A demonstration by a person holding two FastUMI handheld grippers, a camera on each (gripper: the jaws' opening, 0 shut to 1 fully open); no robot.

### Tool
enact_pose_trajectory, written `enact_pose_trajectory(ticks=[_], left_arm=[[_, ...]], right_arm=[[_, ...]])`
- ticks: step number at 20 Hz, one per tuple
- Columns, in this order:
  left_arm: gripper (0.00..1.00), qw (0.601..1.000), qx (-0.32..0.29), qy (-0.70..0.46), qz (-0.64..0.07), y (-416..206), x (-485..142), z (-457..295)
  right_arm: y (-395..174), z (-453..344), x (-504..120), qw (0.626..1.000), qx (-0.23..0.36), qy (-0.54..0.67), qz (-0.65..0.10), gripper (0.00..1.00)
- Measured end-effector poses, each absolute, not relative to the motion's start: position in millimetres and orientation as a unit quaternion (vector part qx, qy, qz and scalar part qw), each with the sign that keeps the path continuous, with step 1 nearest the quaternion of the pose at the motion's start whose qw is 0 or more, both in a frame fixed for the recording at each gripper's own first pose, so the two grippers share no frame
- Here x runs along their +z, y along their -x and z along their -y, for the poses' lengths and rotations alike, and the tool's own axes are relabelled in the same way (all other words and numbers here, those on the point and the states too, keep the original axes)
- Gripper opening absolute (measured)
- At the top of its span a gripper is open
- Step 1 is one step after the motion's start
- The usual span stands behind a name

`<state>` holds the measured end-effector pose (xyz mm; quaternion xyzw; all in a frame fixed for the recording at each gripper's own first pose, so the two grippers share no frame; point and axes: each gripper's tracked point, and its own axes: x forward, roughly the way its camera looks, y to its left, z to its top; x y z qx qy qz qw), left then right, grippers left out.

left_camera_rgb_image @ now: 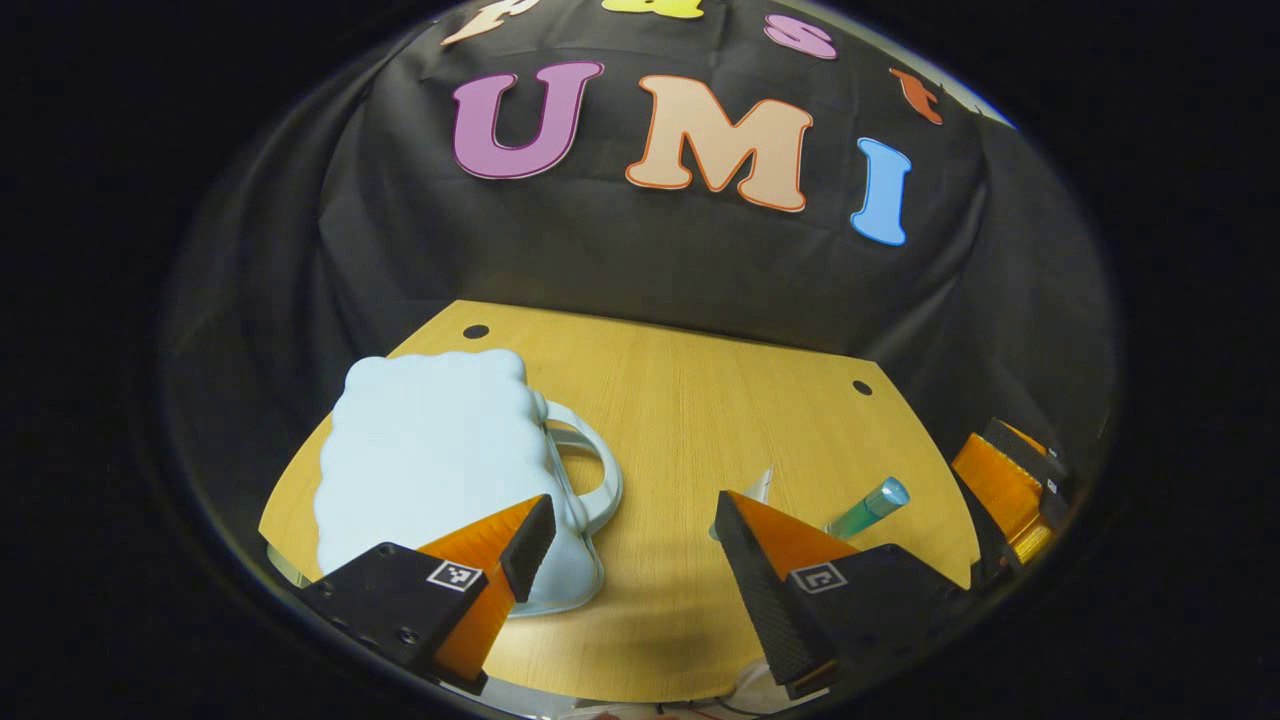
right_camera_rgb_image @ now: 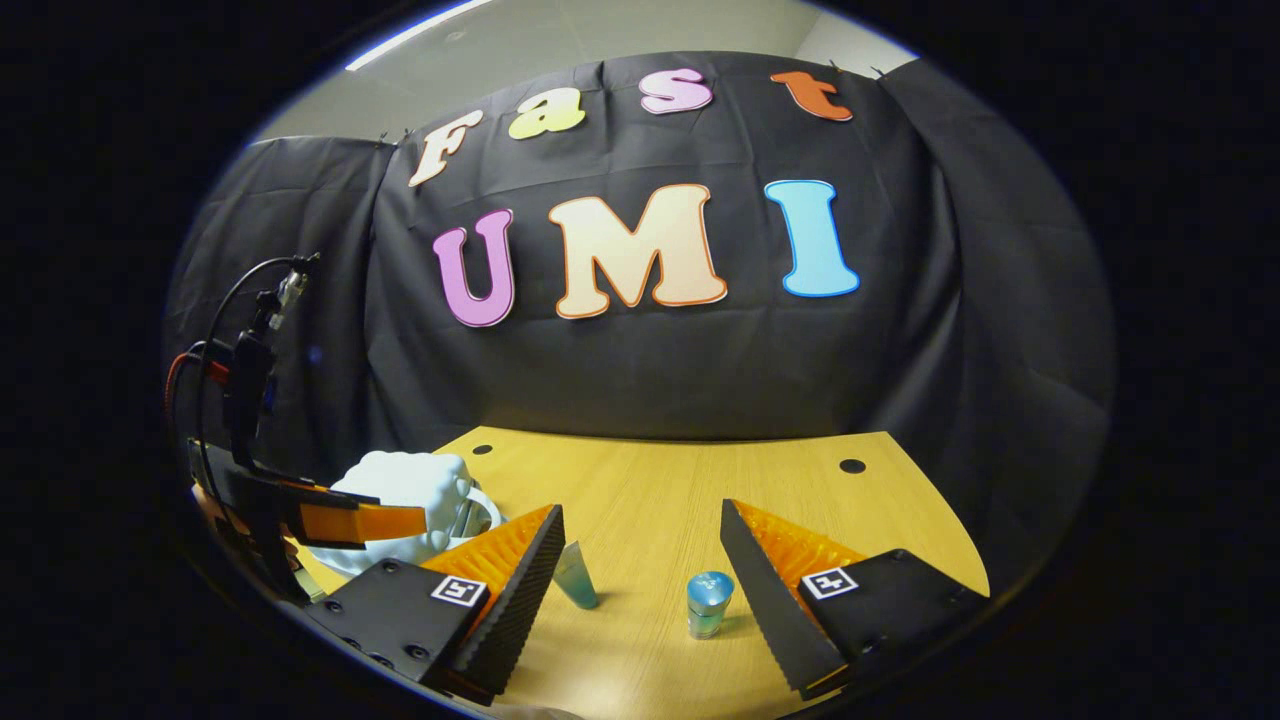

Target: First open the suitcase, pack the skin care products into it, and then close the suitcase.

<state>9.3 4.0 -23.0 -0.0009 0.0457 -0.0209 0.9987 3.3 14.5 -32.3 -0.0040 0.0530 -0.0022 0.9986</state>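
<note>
Pale-blue and scalloped, the suitcase (left_camera_rgb_image: 430, 460) lay shut on the wooden table (left_camera_rgb_image: 690, 400) — nothing packed yet. Two skin-care items, a bottle (right_camera_rgb_image: 708, 603) and a tube (right_camera_rgb_image: 576, 577), waited beside it. Left gripper (left_camera_rgb_image: 630, 560) and right gripper (right_camera_rgb_image: 640, 570) hung with fingers apart, empty — every step remained.

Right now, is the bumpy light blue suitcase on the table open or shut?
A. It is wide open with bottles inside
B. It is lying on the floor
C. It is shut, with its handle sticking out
C. The light blue suitcase lies closed on the wooden table with its handle poking out at the side, and the small blue-capped bottle is out on the table, not packed.
</note>
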Motion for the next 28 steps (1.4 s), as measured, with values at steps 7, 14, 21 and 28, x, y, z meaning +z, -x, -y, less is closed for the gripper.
enact_pose_trajectory(ticks=[7,14,21,28], left_arm=[[0.95,0.999,-0.018,0.003,-0.051,-8,-26,-11],[0.95,0.998,-0.021,-0.013,-0.05,-7,-19,-11],[0.95,0.997,-0.05,-0.021,-0.062,-14,-9,1],[0.95,0.991,-0.068,-0.015,-0.111,-39,7,1]], right_arm=[[-4,-17,-28,0.999,0.005,0.008,-0.047,0.98],[0,-2,-26,0.999,-0.012,0.012,-0.046,0.98],[2,2,-27,0.999,-0.013,0.014,-0.047,0.98],[6,-8,-33,0.998,0.005,0.017,-0.058,0.95]])
